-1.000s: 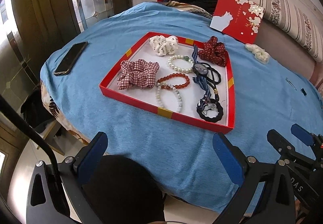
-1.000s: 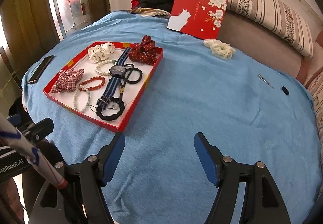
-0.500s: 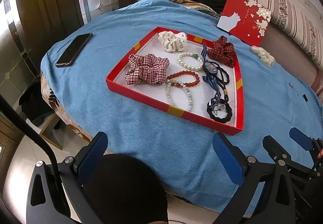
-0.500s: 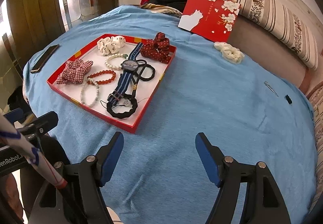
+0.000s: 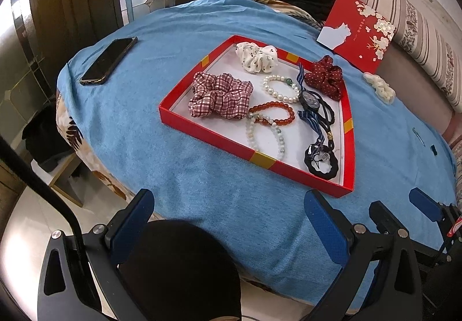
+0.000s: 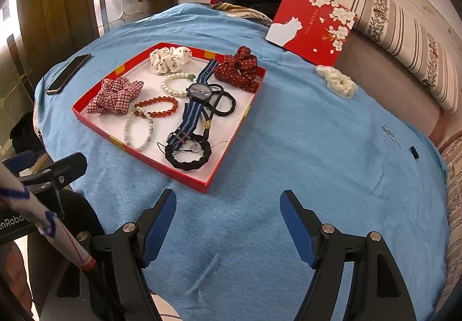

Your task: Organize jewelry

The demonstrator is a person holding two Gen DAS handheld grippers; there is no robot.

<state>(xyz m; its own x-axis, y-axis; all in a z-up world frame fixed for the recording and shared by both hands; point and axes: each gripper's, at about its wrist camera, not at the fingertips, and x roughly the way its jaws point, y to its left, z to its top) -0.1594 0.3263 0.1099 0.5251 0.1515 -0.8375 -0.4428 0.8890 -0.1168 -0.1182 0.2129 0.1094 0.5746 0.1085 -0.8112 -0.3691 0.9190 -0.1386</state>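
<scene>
Both views have drawn closer to the red tray [image 5: 202,126] over the last second, so the two grippers have come forward over the blue cloth [image 6: 303,147] toward the jewelry. The left gripper [image 5: 231,222] has its fingers spread wide and empty at the bottom of its frame, and the right gripper [image 6: 228,220] likewise stands wide open, holding nothing. In the tray, at the middle of the left view, lie a plaid scrunchie [image 5: 221,95], a white dotted scrunchie [image 5: 255,56], a red dotted scrunchie [image 5: 324,76], a pearl bracelet [image 5: 281,88], a red bead bracelet [image 5: 273,113], a pale bead bracelet [image 5: 265,133], a watch [image 5: 310,98] on a striped strap, and black hair ties [image 5: 320,160]. One cream scrunchie [image 6: 336,82] lies outside it, at the upper right of the right view, near a red card [image 6: 314,23]. A phone [image 5: 109,61] sits at the upper left. The approach suggests a pick is coming, though which piece I cannot tell
</scene>
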